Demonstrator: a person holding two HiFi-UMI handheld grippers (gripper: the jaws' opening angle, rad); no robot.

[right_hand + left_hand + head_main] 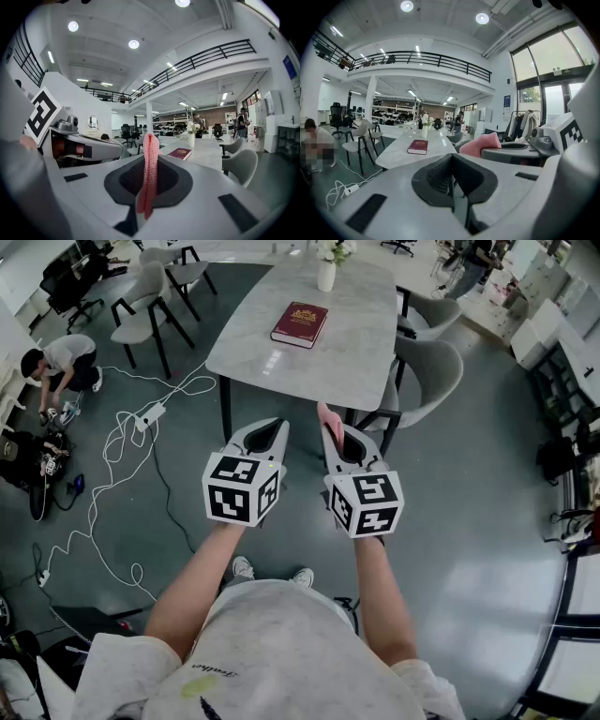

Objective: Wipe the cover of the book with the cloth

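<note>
While right gripper (330, 430) pinches cloth (150, 159), left gripper (451, 164) seems closed; book (299, 323) apart.

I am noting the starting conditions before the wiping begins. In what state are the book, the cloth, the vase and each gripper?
left gripper: shut, empty
right gripper: shut on cloth
cloth: pinched upright between the right gripper's jaws
book: closed, lying flat on the table, nothing touching it
vase: upright on the table
</note>
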